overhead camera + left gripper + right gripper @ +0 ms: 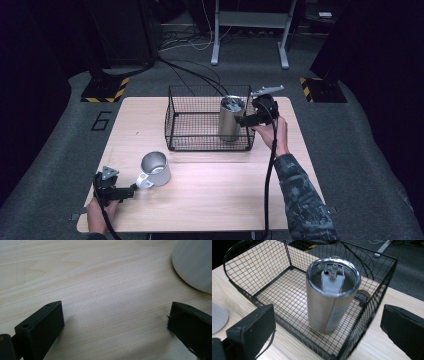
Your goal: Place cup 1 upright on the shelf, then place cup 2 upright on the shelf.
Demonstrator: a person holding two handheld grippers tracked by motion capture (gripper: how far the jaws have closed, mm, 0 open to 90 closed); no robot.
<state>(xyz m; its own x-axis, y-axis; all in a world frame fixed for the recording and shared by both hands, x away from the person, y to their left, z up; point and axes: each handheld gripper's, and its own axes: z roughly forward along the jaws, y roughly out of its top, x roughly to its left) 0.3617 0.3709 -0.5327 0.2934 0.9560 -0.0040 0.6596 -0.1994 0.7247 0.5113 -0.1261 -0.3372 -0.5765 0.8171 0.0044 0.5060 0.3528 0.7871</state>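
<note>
Taking the wire basket at the back middle of the wooden table as the landmark, the left gripper sits well in front of it and off to its left, near the table's front edge. Its jaws stand wide apart with nothing between them, bare wood showing in the gap in the left gripper view. Just beyond its tips stands a metal mug, upright and open-topped, its white handle turned towards that gripper; this mug lies forward and slightly right of the jaws, so the left hand is plainly the nearer one for it.

Inside the basket, in its right-hand part, stands a stainless tumbler with a clear lid and a pale slider on top. Its long axis is vertical and it rests on the mesh floor close to the right wall.

The right gripper hangs just outside the basket's right wall, jaws spread and empty, pointing across the rim at the tumbler, which lies straight ahead between them.
</note>
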